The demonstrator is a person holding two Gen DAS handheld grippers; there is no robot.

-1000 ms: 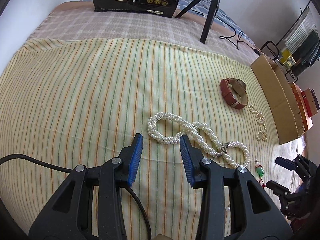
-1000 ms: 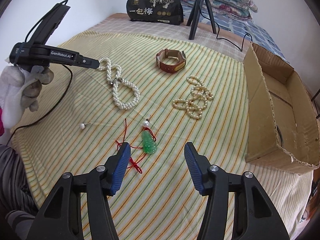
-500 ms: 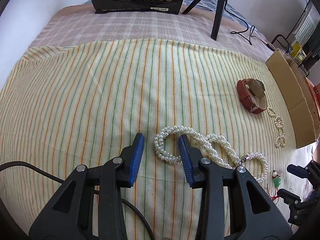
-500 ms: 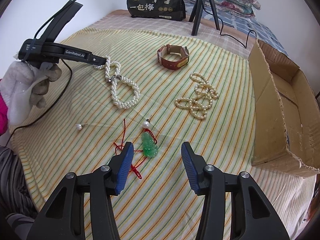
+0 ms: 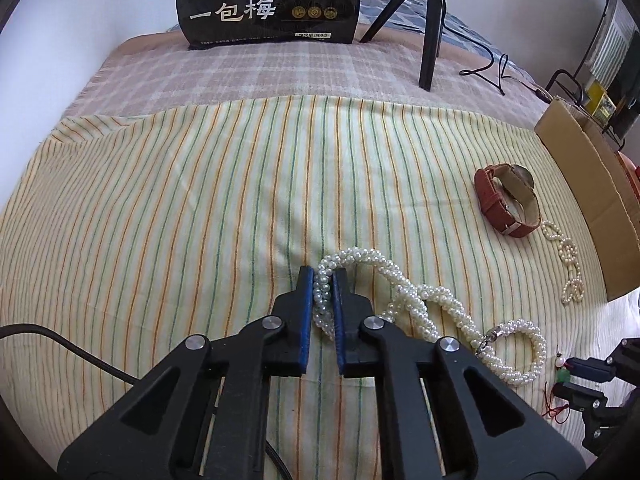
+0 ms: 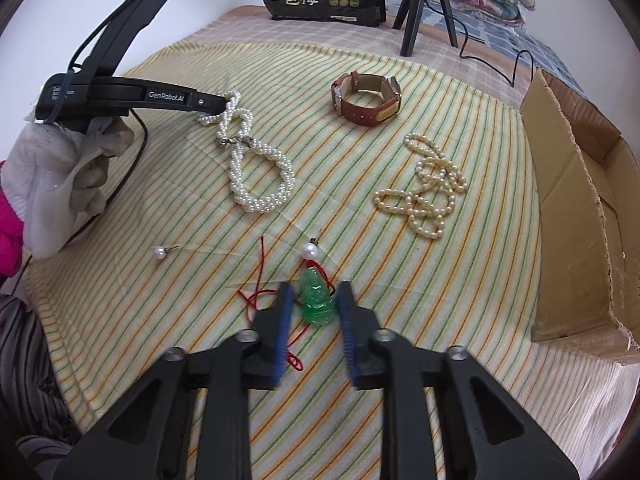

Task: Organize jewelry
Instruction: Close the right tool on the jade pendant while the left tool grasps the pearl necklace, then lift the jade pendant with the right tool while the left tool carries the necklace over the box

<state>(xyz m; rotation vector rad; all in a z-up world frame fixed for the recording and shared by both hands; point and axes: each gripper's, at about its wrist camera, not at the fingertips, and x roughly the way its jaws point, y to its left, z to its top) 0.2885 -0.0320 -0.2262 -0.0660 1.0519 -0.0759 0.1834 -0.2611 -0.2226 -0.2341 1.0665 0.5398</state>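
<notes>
My left gripper [image 5: 323, 276] is shut on one end of the twisted white pearl necklace [image 5: 424, 308], which lies on the striped cloth; it also shows in the right wrist view [image 6: 260, 176]. My right gripper [image 6: 314, 294] is partly closed around the green jade pendant [image 6: 316, 300] on a red cord, its blue pads on either side and not touching it. A brown leather watch [image 6: 366, 98], a cream bead strand [image 6: 428, 192] and a single pearl earring [image 6: 160, 252] lie on the cloth.
An open cardboard box [image 6: 580, 208] stands at the right edge of the cloth. A black bag with Chinese writing [image 5: 272, 0] and a black tripod [image 5: 428, 20] stand at the back. The left gripper's cable [image 6: 132, 168] trails at the left.
My left gripper moved forward and closed on the end of the pearl necklace. My right gripper moved forward and narrowed around the green pendant.
</notes>
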